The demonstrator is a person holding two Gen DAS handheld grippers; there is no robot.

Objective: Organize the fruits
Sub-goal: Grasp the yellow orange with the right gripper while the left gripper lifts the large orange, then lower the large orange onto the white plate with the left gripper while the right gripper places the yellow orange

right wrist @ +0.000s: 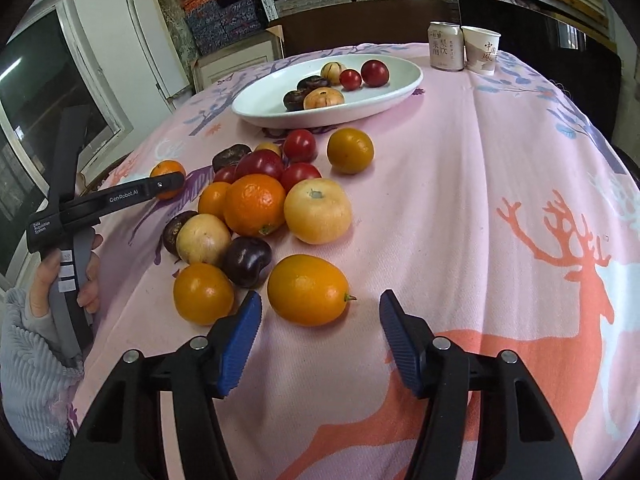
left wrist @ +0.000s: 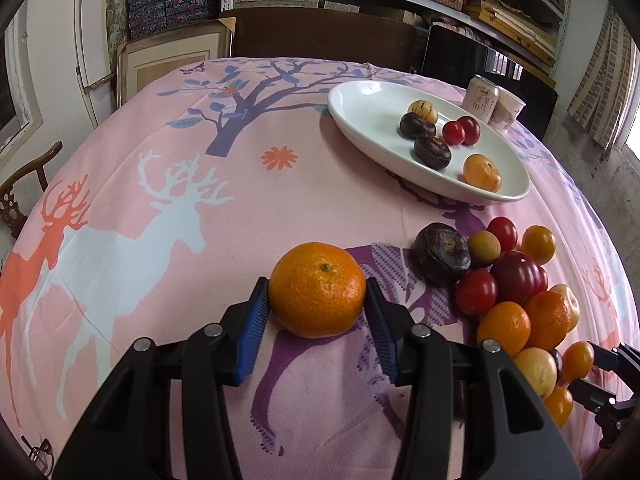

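On the table your left tongs clamp an orange while the right tongs stand apart around another; next, lift yours to the plate.

Each wrist view looks steeply down along its own fingers, close over the table. Both face the plate: at 1 o'clock in the left view, 12 in the right, with the fruit pile shared.
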